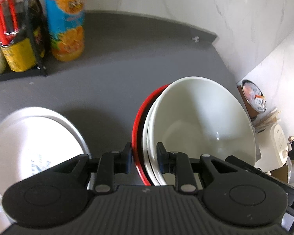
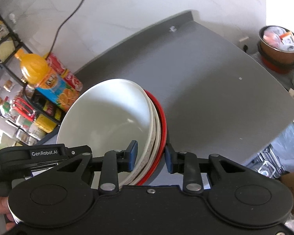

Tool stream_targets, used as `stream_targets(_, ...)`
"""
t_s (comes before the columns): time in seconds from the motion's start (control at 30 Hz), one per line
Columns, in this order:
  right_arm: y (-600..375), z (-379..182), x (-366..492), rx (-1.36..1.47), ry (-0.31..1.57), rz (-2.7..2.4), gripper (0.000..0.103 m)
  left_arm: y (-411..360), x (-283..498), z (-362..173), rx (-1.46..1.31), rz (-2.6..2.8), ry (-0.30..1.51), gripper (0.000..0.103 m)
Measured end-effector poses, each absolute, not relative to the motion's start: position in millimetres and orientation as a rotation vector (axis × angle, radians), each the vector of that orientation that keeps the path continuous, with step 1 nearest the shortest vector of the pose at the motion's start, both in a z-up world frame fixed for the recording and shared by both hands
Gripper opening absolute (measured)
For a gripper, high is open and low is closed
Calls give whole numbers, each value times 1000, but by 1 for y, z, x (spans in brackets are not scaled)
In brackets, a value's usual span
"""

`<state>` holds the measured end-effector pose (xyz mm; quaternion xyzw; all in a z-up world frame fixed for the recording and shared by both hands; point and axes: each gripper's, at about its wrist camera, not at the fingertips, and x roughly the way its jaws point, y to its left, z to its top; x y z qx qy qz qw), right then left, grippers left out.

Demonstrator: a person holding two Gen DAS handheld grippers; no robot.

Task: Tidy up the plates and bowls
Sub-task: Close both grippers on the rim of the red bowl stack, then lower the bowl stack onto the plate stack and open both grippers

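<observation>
Both grippers, left [image 1: 144,159] and right [image 2: 151,157], pinch opposite rims of the nested bowl stack [image 1: 196,121] (sharing load, preventing tilt).

A home kitchen: grey countertop [image 1: 127,62], marble-tiled wall [image 1: 215,9], juice bottle [image 1: 65,23], condiment rack [image 1: 31,39].

Looking down along each claw, close over the grey worktop [image 1: 111,82]; facing opposite rims of the shared bowl stack [image 1: 201,121], juice bottle [image 2: 47,82] too.
</observation>
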<state>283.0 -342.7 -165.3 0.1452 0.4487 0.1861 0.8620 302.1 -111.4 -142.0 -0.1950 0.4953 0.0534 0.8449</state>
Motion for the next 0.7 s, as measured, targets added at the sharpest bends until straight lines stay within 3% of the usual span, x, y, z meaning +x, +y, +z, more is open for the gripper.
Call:
stream_targets(0.33,-283,-135,264,277,885,451,29,-45,272,-113,-433,147,985,24)
stream_targets(0.7,-220,-137,238,248,913,486,29,17,233,-119,-461,180,1000,24)
